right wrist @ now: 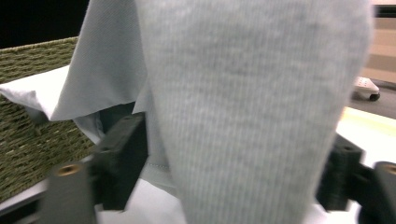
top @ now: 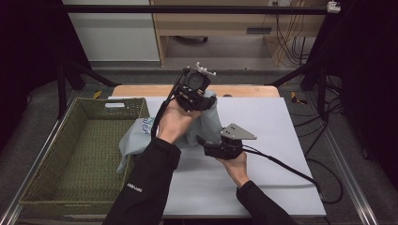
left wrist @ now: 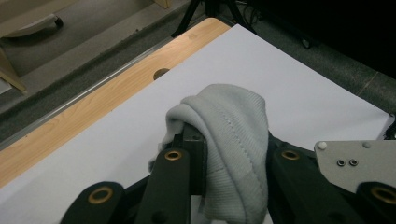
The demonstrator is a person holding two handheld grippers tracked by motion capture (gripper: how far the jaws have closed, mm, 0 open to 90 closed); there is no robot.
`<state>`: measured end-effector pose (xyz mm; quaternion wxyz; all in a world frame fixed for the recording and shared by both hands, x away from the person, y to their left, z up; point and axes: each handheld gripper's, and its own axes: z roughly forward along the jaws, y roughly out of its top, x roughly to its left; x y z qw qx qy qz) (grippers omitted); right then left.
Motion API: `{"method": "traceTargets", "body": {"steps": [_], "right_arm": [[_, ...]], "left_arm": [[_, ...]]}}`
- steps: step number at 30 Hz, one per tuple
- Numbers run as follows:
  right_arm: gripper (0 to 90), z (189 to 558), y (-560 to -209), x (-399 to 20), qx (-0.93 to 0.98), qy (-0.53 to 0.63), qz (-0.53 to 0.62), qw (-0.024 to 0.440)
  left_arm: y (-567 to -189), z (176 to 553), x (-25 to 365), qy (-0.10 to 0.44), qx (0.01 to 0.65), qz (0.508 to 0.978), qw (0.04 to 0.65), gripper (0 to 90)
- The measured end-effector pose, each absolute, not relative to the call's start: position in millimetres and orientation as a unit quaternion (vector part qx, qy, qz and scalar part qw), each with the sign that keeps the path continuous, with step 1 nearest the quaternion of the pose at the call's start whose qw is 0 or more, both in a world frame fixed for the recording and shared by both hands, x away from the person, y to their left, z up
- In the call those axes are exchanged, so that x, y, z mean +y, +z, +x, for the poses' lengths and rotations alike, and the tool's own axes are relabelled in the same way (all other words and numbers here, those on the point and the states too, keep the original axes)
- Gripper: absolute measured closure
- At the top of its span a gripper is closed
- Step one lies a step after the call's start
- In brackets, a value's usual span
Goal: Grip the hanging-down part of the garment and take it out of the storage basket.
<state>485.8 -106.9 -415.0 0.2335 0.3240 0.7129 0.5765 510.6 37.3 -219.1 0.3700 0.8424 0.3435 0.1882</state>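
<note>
The left gripper (top: 202, 97) is raised toward twelve o'clock over the white table (top: 263, 126), its jaws clenched on a bunched fold of the pale grey garment (left wrist: 231, 140); the cloth hangs down toward the woven basket (top: 56, 159) at nine o'clock; the right gripper (top: 211, 146), at the centre, has cloth between its jaws, though I cannot tell whether they pinch it.

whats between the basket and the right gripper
In the high view, the pale grey garment and the person's left sleeve lie between the woven basket and the right gripper.
</note>
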Motion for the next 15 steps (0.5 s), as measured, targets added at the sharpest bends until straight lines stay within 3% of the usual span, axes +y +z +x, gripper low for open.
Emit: {"method": "traceTargets", "body": {"steps": [2,4,10,15], "right_arm": [[50.3,484.5,-415.0,-106.9,0.715,0.577,0.317,0.236],[61.5,484.1,-415.2,-106.5,0.716,0.578,0.312,0.237],[87.3,487.7,-417.1,-105.4,0.724,0.570,0.314,0.227],[89.1,488.1,-415.7,-107.6,0.729,0.566,0.312,0.225]], "left_arm": [[-219.1,510.7,37.1,0.188,0.343,0.842,0.370,74.1],[-219.1,510.7,37.0,0.188,0.343,0.843,0.370,74.1],[-219.0,510.4,37.3,0.188,0.343,0.843,0.369,74.1],[-218.9,510.3,37.8,0.188,0.342,0.844,0.369,74.1]]}}
